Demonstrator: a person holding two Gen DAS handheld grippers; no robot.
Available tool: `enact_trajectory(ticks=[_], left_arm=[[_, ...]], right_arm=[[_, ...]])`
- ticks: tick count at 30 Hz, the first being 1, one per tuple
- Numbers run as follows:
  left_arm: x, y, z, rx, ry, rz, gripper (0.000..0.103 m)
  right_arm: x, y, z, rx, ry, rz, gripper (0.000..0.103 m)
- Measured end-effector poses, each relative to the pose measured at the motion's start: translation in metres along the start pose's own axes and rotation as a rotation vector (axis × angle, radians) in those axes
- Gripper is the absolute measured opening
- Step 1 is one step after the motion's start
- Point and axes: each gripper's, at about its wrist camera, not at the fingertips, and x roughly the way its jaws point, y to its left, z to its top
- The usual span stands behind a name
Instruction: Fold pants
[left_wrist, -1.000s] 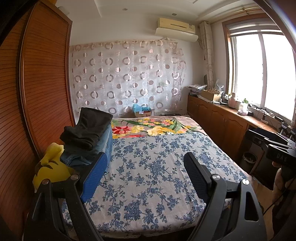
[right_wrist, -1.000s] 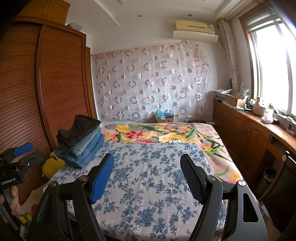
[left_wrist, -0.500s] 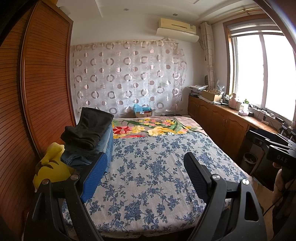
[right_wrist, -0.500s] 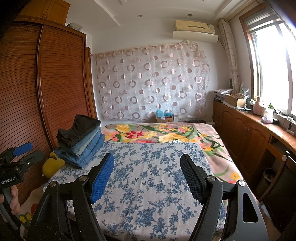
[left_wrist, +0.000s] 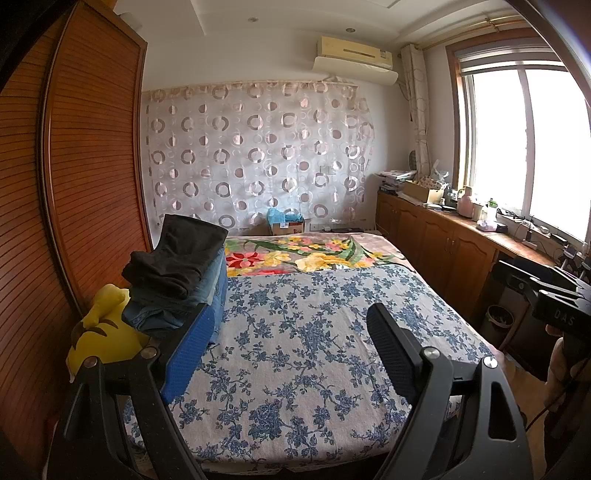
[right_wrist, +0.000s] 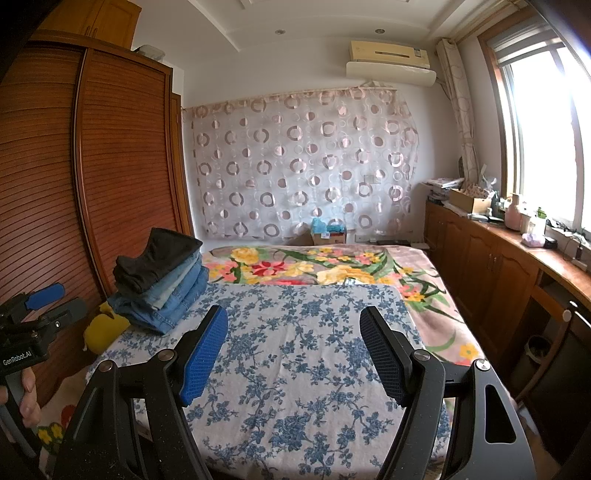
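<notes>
A stack of folded pants (left_wrist: 177, 280) (right_wrist: 159, 282), dark ones on top of several blue jeans, sits at the left edge of the bed. My left gripper (left_wrist: 291, 321) hovers open over the near end of the bed, its blue pad just in front of the stack, nothing between its fingers. My right gripper (right_wrist: 293, 328) also stands open and empty over the blue-flowered sheet (right_wrist: 295, 354), well right of the stack. Each gripper shows at the edge of the other's view, with a hand on its handle.
A yellow plush toy (left_wrist: 103, 339) lies beside the stack by the wooden wardrobe (left_wrist: 44, 221). Past the sheet lies a bright floral blanket (right_wrist: 314, 266). Wooden cabinets with clutter (right_wrist: 498, 258) run along the right wall under the window. A cardboard box (left_wrist: 286, 225) stands by the curtain.
</notes>
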Motion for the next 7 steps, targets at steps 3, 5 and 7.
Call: enact_trajectory(ticks=[3,5,7], left_arm=[[-0.0001,0.0013,-0.0006,-0.001,0.0,0.0,0.085],[-0.0002,0.0005,-0.0005,-0.001,-0.001,0.0,0.085],[0.0,0.0011,-0.0009,-0.002,-0.001,0.0,0.085]], right_arm=[[0.0001,-0.0005,0.0001,-0.001,0.0,0.0,0.076],[0.0001,-0.0006,0.0002,0.0,0.0,0.002,0.076],[0.0,-0.0007,0.0001,0.0,0.0,0.002,0.076]])
